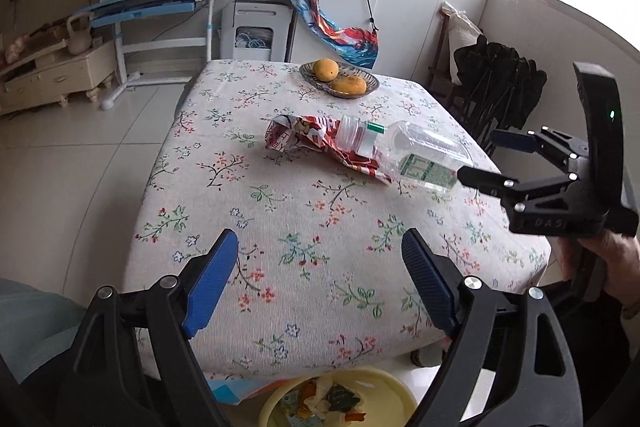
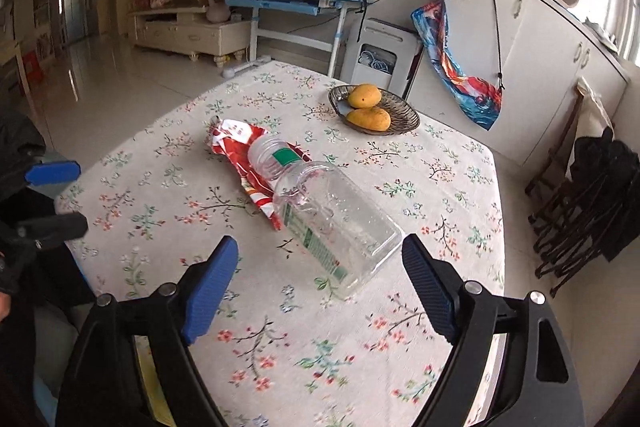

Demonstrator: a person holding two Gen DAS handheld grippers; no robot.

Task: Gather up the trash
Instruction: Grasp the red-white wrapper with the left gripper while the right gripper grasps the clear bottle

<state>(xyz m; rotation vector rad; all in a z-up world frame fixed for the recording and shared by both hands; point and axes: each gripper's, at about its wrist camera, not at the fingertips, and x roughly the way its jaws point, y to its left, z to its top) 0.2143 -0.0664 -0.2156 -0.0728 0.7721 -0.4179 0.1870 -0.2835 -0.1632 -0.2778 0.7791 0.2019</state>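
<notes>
- While both my grippers hang over the flowered tabletop (image 2: 168, 187), the step in hand looks like taking the empty plastic bottle (image 2: 332, 223), which lies on its side at the centre of the right wrist view, cap end toward the upper part of the frame.
- Right gripper (image 2: 320, 279): jaws spread wide, holding nothing, with the bottle's flat base just ahead of the gap between them.
- Left gripper (image 1: 320, 279): jaws equally wide and empty, low in its own frame, well short of the trash.
- Its neck rests on a crumpled red-and-white wrapper (image 2: 240, 143); I would close across the bottle's body near the base, so the wrapper stays put for a separate pick.
- Thin clear plastic probably buckles and slips, so I judge a slow, square squeeze on the flatter sides is best.
- A yellow basin (image 1: 392, 393) with scraps inside shows at the bottom edge of the left wrist view, below the tabletop's near rim; that seems to be the drop place.
- Mangoes in the woven dish (image 2: 408, 115) at upper right are not trash; I keep clear.
</notes>
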